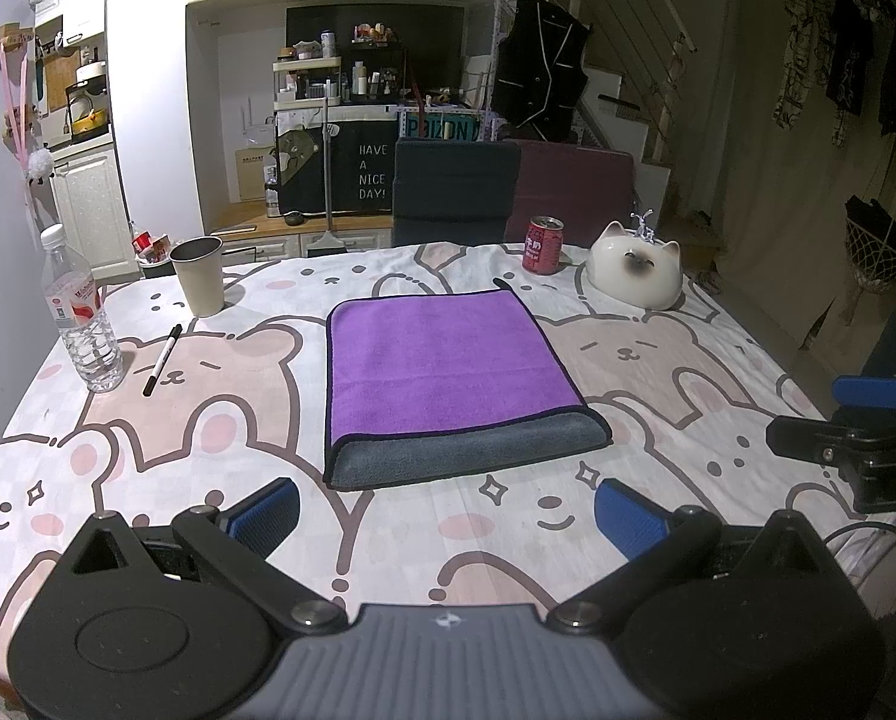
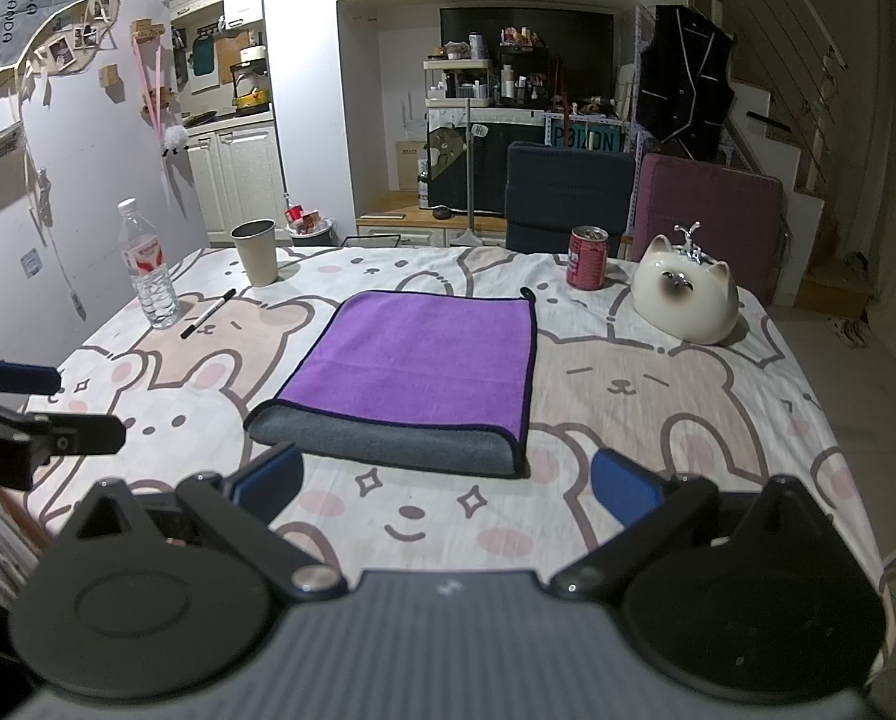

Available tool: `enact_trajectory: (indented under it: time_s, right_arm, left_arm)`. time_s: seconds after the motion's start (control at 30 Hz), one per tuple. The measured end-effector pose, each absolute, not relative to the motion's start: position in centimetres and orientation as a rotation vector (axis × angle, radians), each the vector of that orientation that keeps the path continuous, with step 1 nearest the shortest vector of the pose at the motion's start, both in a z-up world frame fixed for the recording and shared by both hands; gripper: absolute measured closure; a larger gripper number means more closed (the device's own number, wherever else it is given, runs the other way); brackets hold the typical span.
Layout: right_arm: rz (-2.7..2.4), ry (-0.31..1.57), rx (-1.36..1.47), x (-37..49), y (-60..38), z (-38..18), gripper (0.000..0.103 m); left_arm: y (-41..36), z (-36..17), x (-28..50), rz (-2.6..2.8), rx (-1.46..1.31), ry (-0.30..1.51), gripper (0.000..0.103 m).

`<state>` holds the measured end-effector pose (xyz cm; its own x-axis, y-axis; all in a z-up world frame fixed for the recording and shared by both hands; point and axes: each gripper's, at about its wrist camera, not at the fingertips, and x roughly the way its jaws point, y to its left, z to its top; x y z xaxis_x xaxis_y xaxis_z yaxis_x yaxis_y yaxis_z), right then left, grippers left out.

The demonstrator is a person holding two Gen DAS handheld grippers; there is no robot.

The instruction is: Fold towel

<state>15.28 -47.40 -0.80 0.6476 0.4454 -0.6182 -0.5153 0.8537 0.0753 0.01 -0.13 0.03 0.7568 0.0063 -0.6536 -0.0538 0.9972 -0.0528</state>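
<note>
A purple towel with a grey underside lies folded flat in the middle of the table, its grey fold edge toward me; it also shows in the right wrist view. My left gripper is open and empty, held above the table just short of the towel's near edge. My right gripper is open and empty, also just short of the near edge. The right gripper shows at the right edge of the left wrist view; the left gripper shows at the left edge of the right wrist view.
On the bear-print tablecloth stand a water bottle, a cup, a black pen, a red can and a white cat-shaped ceramic. Two chairs stand behind the table.
</note>
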Motion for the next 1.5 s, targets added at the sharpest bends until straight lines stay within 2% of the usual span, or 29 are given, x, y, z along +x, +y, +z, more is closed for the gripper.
enact_trajectory:
  time_s: [0.87,1.5]
  right_arm:
    - [0.547,0.680,-0.106,15.5,-47.3,-0.9,0.000]
    - [0.564,0.726,-0.085,19.7,-45.6,-2.2,0.000]
  left_arm:
    - [0.0,-0.5,0.2,0.036,-0.075,0.718,0.000]
    - [2.1,-2.3,6.0,0.096,-0.077,0.768,0.000]
